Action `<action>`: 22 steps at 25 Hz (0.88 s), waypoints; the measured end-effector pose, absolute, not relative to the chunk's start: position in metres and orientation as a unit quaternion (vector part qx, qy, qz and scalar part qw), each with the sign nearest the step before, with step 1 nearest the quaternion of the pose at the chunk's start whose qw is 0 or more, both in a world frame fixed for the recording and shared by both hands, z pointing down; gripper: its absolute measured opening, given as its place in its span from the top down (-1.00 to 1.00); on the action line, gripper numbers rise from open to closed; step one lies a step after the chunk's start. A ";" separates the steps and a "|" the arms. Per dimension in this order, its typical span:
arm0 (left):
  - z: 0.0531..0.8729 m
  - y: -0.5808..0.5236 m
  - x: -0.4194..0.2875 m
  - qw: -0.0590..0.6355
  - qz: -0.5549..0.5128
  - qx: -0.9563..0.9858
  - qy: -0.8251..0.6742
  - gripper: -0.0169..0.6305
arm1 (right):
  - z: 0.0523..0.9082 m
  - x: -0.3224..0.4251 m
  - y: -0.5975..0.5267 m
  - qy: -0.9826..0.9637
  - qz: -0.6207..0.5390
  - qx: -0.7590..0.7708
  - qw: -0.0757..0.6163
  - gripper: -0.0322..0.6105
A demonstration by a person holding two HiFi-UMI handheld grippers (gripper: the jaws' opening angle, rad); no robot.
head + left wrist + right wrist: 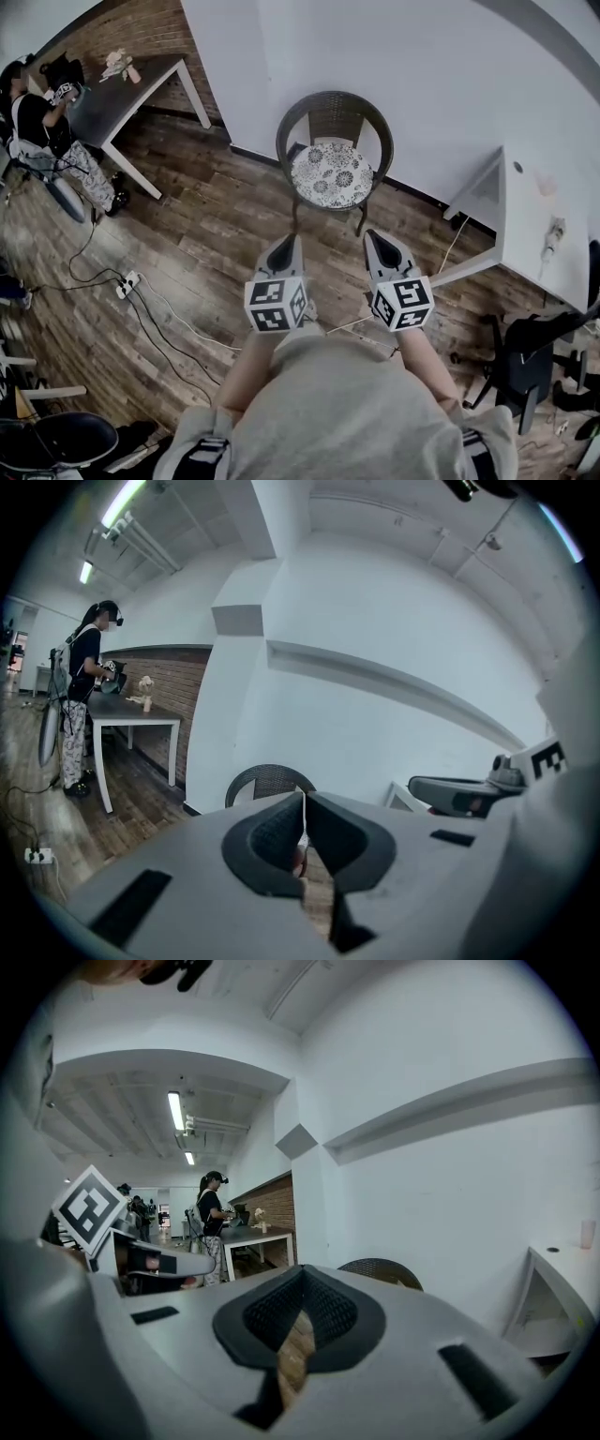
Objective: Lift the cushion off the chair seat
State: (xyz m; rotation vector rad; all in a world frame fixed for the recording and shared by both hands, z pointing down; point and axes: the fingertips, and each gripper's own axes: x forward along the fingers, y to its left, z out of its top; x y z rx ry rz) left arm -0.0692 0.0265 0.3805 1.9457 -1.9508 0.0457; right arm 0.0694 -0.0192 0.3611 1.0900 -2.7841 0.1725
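**Approach stage, before any contact.** Nearest the viewer, the person's forearms carry the left gripper (286, 242) and the right gripper (375, 236) side by side. Each has its marker cube toward the body and its tips pointing ahead and slightly down.

- **Left gripper:** the jaws are pressed together, with the tips meeting along a thin seam. Nothing is pinched; only a sliver of floor shows through the slit lower down.
- **Right gripper:** the jaws are likewise closed tip to tip and empty.

Just ahead of both tips lies a strip of bare wooden floor (216, 216). Beyond it, roughly centred between the two grippers, stands the wicker chair (335, 101). Its front legs are nearest the tips and its curved back is toward the white wall (422, 84).

The cushion (332, 174), round and floral-printed, lies flat on the seat within the chair's curved frame, apart from both grippers.

Off to the left gripper's outer side, a power strip (127, 283) with cables lies on the floor. Farther off is a table (131, 94), where another person (37, 122) stands. To the right gripper's outer side is a white desk (525, 216).

**Progress, as judged:** no part of the lift is done. What remains is to close the gap to the chair, spread the jaws, take the cushion's edge and raise it clear of the seat.
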 end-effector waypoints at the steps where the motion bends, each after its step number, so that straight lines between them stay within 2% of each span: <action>1: 0.380 0.016 -0.076 0.192 0.016 0.695 -0.693 0.92 | 0.361 0.064 -0.029 -0.926 0.057 0.366 0.074 0.92; 11: 0.392 -0.082 -0.129 0.201 0.025 0.709 -0.675 0.92 | 0.376 0.016 -0.119 -0.914 0.065 0.391 0.086 0.92; 22: 0.417 -0.140 -0.159 0.218 0.038 0.713 -0.665 0.92 | 0.402 -0.010 -0.180 -0.909 0.059 0.397 0.114 0.92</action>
